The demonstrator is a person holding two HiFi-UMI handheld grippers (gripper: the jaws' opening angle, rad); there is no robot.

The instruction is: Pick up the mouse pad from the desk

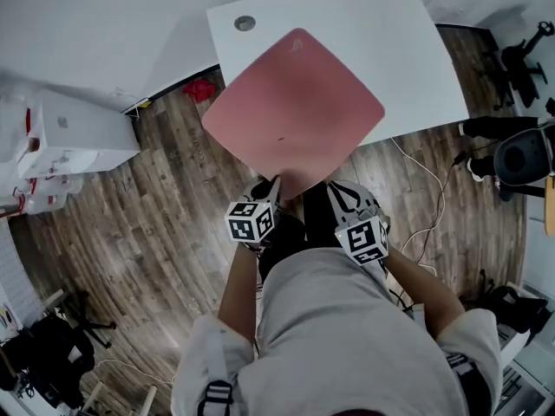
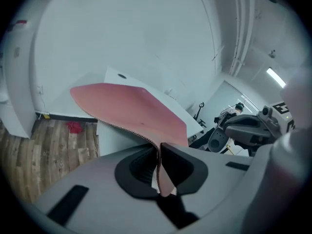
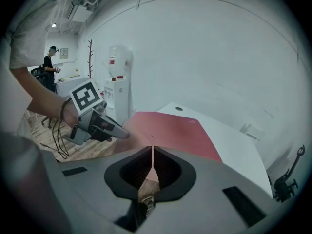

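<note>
The pink mouse pad [image 1: 295,102] hangs lifted over the near left part of the white desk [image 1: 408,50], its near corner drooping toward me. My left gripper [image 1: 276,185] is shut on that near edge, and my right gripper [image 1: 328,187] is shut on it right beside. In the left gripper view the pad [image 2: 131,106] bends down into the closed jaws of the left gripper [image 2: 159,147], with the desk [image 2: 114,77] behind it. In the right gripper view the pad's [image 3: 170,128] thin edge runs between the pinched jaws of the right gripper [image 3: 152,152], and the left gripper [image 3: 122,133] grips it at the left.
A white cabinet [image 1: 78,133] stands at the left on the wooden floor, with a red object [image 1: 199,89] by the wall. An office chair [image 1: 520,154] and loose cables [image 1: 434,215] lie to the right. A water dispenser [image 3: 117,77] and a person [image 3: 50,67] are farther off.
</note>
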